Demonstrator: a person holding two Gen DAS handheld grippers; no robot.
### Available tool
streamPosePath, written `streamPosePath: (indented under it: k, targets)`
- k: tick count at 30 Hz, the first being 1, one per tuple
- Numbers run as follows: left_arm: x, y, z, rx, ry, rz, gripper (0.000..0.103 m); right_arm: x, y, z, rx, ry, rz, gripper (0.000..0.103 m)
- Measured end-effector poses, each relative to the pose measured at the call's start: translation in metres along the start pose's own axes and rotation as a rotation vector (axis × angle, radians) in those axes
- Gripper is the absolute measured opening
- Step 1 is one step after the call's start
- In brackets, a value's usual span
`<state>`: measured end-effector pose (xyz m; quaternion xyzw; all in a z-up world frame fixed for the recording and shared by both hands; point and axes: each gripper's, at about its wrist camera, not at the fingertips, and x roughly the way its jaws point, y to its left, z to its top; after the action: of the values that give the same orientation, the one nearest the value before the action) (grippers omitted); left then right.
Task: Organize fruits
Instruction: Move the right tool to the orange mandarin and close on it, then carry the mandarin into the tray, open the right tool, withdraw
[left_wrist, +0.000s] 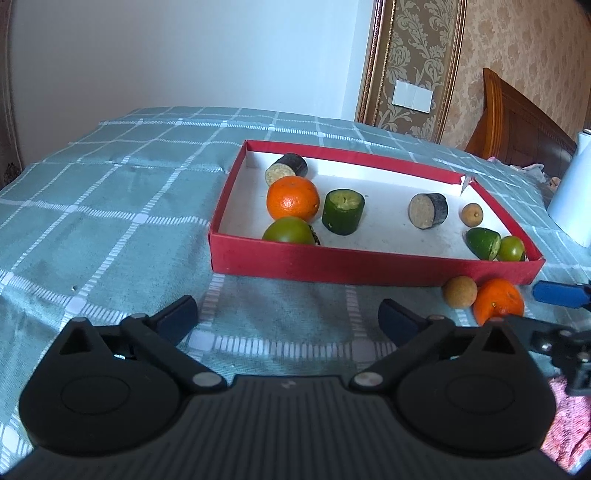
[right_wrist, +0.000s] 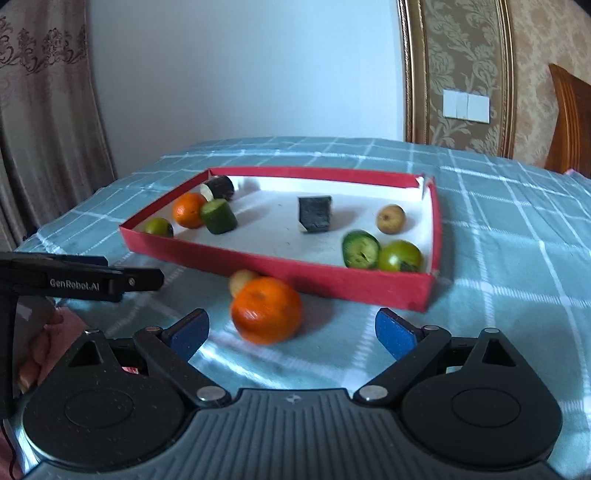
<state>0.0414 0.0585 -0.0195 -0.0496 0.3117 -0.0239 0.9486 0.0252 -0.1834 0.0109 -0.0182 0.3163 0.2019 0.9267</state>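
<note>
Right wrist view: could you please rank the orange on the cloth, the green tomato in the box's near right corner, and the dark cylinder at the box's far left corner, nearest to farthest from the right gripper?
1. Orange on the cloth, just ahead of the right gripper.
2. Green tomato, near right corner of the red box.
3. Dark cylinder, far left corner.

My right gripper (right_wrist: 291, 334) stands wide, nothing touching the pads. A blurred orange (right_wrist: 266, 310) lies on the checked cloth (right_wrist: 517, 236) at twelve o'clock between my fingers, a small tan fruit (right_wrist: 240, 280) tucked behind it against the red tray (right_wrist: 332, 284). My left gripper (right_wrist: 110, 282) pokes in at ten o'clock.
</note>
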Motion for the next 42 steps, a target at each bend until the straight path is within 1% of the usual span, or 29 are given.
streamPosePath:
  k: [3, 4, 6, 8, 9, 10, 15, 20, 23, 28, 35, 42]
  targets:
    - [0.0, 0.0, 0.0, 0.002, 0.001, 0.001, 0.103, 0.008, 0.006, 0.003, -0.027, 0.022, 0.003, 0.086]
    - [0.0, 0.0, 0.0, 0.002, 0.001, 0.002, 0.103, 0.011, 0.007, 0.003, -0.029, 0.025, 0.0, 0.078]
    - [0.0, 0.0, 0.0, 0.002, 0.001, 0.002, 0.103, 0.016, 0.007, 0.002, -0.029, 0.049, 0.01, 0.054]
    - [0.0, 0.0, 0.0, 0.003, 0.001, 0.003, 0.103, 0.017, 0.006, 0.001, -0.028, 0.043, 0.013, 0.052]
    - [0.0, 0.0, 0.0, 0.003, 0.001, 0.003, 0.103, 0.017, 0.006, 0.0, -0.029, 0.041, 0.025, 0.044]
    - [0.0, 0.0, 0.0, 0.002, 0.001, 0.002, 0.103, 0.016, 0.006, 0.0, -0.026, 0.038, 0.036, 0.044]
    - [0.0, 0.0, 0.0, -0.002, -0.001, -0.002, 0.103, 0.013, 0.008, -0.002, -0.02, 0.021, 0.026, 0.044]
    - [0.0, 0.001, 0.0, -0.002, -0.001, -0.002, 0.103, 0.001, 0.003, -0.001, 0.007, -0.01, 0.036, 0.044]
    - [0.0, 0.0, 0.0, -0.001, 0.0, -0.001, 0.103, -0.007, -0.001, 0.004, 0.023, -0.038, 0.035, 0.044]
    - [0.0, 0.001, 0.0, -0.001, 0.0, -0.001, 0.103, -0.012, -0.011, 0.02, 0.041, -0.082, 0.005, 0.044]
    - [0.0, 0.0, 0.0, 0.0, 0.0, -0.001, 0.103, 0.017, -0.027, 0.049, 0.023, -0.08, -0.077, 0.044]
    - [0.0, 0.0, 0.0, 0.001, 0.001, 0.001, 0.103, 0.053, -0.036, 0.068, -0.006, -0.045, -0.139, 0.044]
